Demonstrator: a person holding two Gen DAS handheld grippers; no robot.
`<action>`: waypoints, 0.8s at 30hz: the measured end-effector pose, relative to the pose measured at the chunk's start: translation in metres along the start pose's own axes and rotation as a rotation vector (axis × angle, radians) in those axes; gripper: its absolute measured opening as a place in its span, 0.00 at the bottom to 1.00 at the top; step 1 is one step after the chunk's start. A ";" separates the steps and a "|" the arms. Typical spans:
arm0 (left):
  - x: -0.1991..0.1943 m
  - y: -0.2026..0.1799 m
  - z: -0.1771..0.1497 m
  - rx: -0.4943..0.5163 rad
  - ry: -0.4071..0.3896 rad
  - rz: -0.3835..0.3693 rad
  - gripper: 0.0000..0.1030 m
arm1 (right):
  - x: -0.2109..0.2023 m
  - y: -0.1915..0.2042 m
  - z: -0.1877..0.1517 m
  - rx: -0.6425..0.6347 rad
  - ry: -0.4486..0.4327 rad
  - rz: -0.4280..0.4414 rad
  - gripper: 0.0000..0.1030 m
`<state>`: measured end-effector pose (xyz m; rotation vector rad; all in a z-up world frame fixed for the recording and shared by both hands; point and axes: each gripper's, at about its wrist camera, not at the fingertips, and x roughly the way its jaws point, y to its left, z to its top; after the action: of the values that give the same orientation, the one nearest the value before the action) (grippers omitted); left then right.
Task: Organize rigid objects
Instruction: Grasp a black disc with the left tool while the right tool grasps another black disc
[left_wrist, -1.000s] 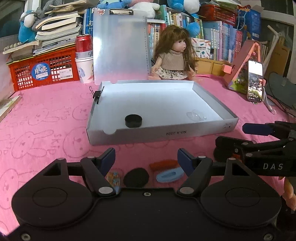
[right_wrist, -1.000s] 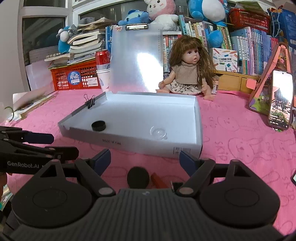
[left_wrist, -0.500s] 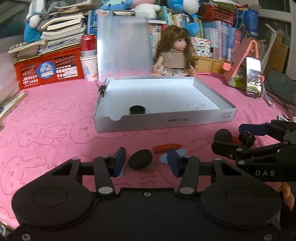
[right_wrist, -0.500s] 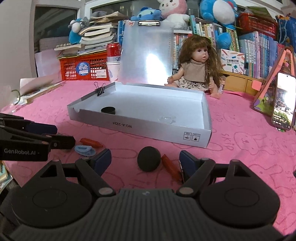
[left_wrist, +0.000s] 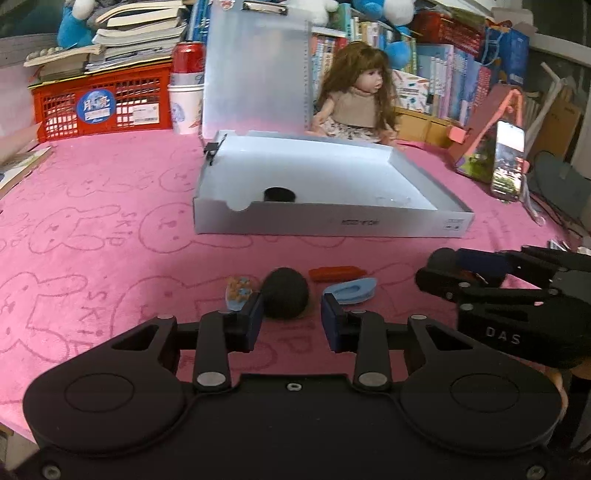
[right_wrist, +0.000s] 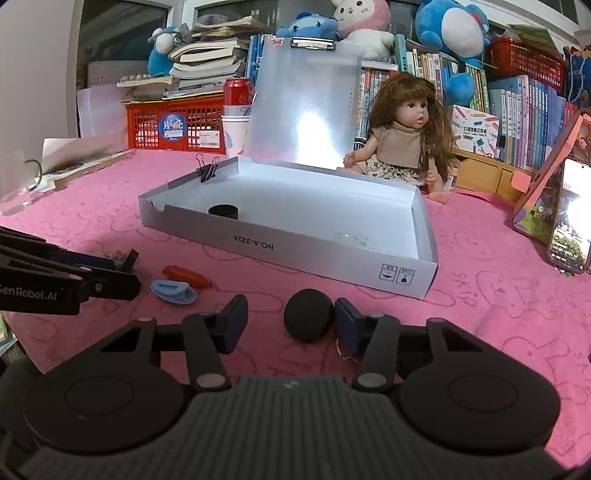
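A white box lid tray lies on the pink cloth with a black cap and a clear cap inside. My left gripper is open, its jaws on either side of a black disc. A patterned clip, a red piece and a blue clip lie beside it. My right gripper is open around another black disc, which touches its right finger.
A doll, a clear clipboard, a red crate, a can on cups and books stand behind the tray. A phone on a stand is at right. A binder clip grips the tray's corner.
Both grippers have narrowed around their black discs. The views have pulled back and lowered, so the tray sits farther off.
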<state>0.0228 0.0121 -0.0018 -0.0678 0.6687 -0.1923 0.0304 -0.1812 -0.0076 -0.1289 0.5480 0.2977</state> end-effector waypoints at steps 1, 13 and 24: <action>0.002 0.001 0.000 -0.004 0.001 0.006 0.32 | 0.001 0.000 0.000 -0.001 -0.001 -0.004 0.56; 0.016 -0.004 0.005 -0.022 -0.035 0.026 0.35 | -0.002 -0.002 0.000 0.020 -0.017 -0.009 0.32; 0.013 -0.013 0.000 0.016 -0.051 0.038 0.28 | -0.012 0.001 0.000 0.035 -0.032 0.047 0.25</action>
<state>0.0308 -0.0030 -0.0081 -0.0442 0.6172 -0.1590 0.0198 -0.1831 -0.0011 -0.0775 0.5249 0.3348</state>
